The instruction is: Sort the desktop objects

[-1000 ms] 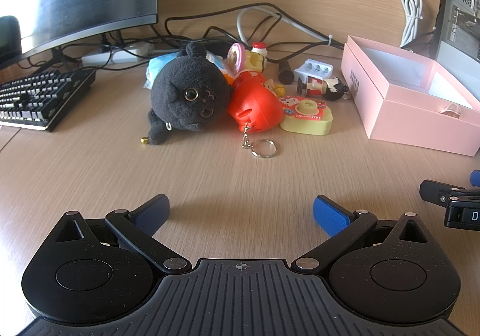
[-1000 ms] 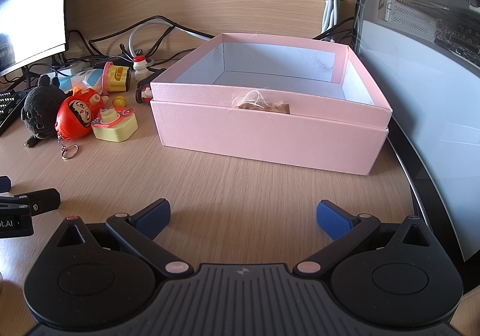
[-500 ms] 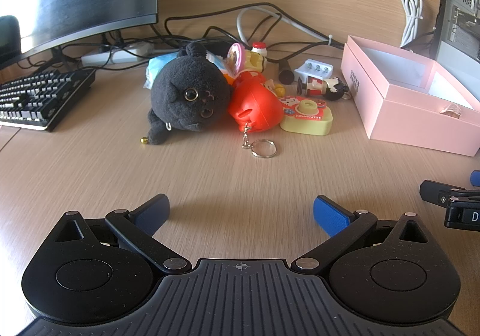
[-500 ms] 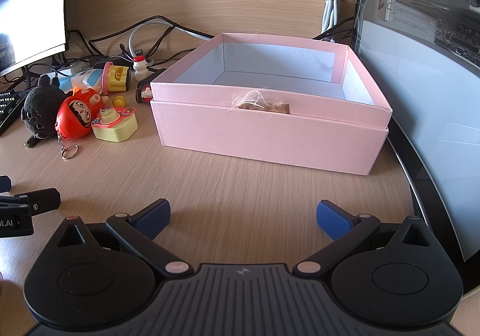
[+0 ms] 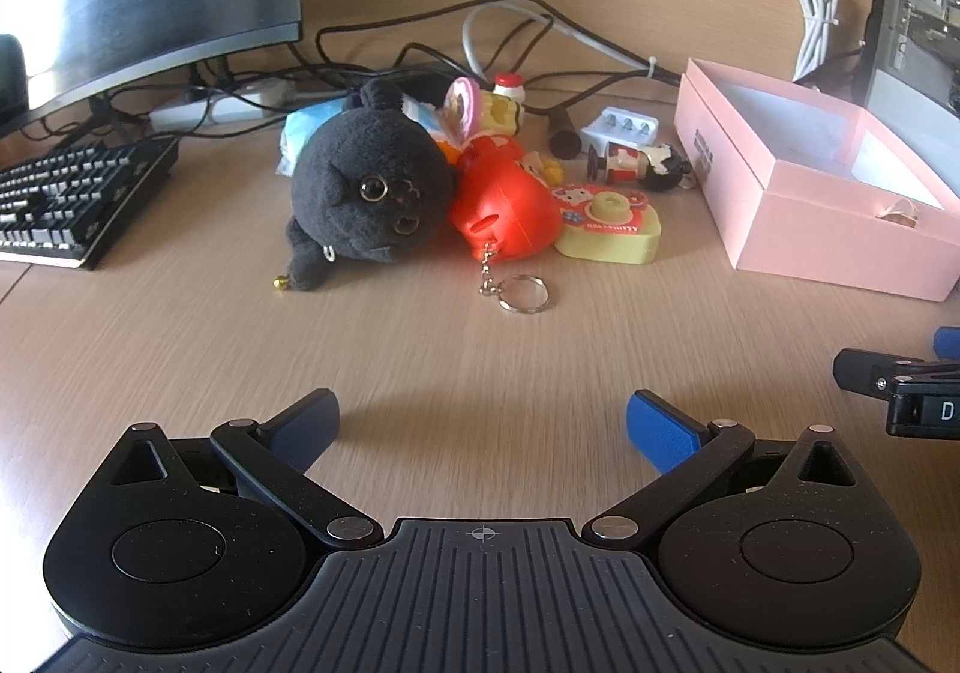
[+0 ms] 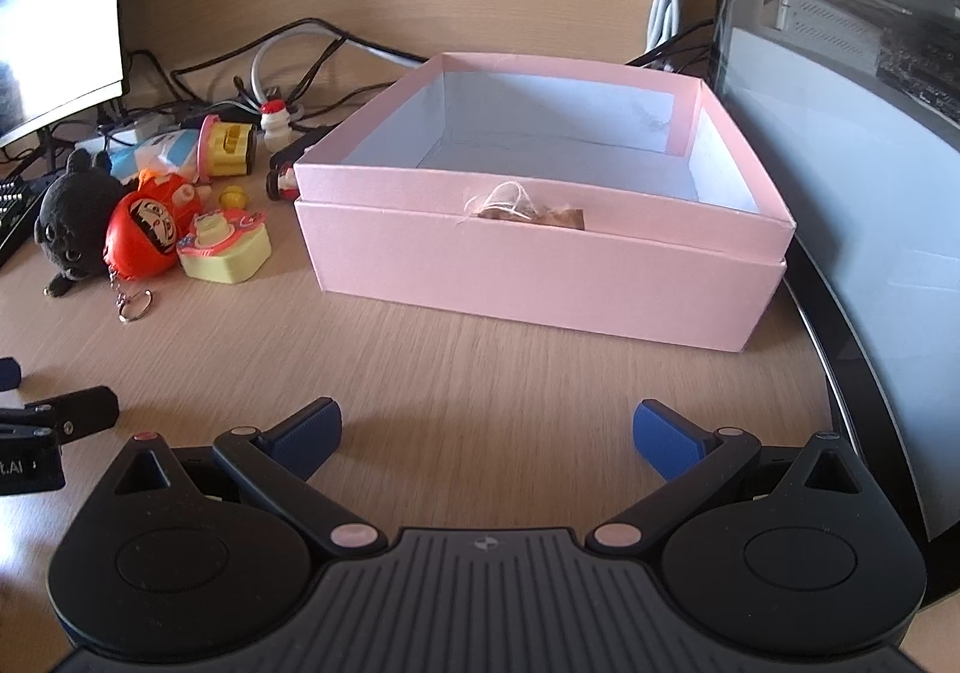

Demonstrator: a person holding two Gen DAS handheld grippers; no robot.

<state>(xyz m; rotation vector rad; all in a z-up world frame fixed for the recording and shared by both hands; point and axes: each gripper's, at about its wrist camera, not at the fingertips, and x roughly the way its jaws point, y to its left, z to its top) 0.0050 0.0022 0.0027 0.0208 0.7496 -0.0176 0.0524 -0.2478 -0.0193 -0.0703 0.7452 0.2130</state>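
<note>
Wooden desk (image 5: 456,361) carries everything. Both claws sit near its front edge, spread wide and holding nothing: the left gripper (image 5: 483,427) points at a pile of toys, the right gripper (image 6: 487,430) at a pink box (image 6: 540,265). Nearest the left claw lie a black plush cat (image 5: 369,193) and a red toy (image 5: 507,214), touching, mid-desk.

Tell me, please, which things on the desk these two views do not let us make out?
- Pink box floor: in the right wrist view the near wall hides its front part; the left wrist view shows only a corner.
- Items behind the black plush: in the left wrist view it covers a blue-white packet.
- Keyboard: cut off by the left edge.
- Print on the yellow toy: too small to read.
</note>
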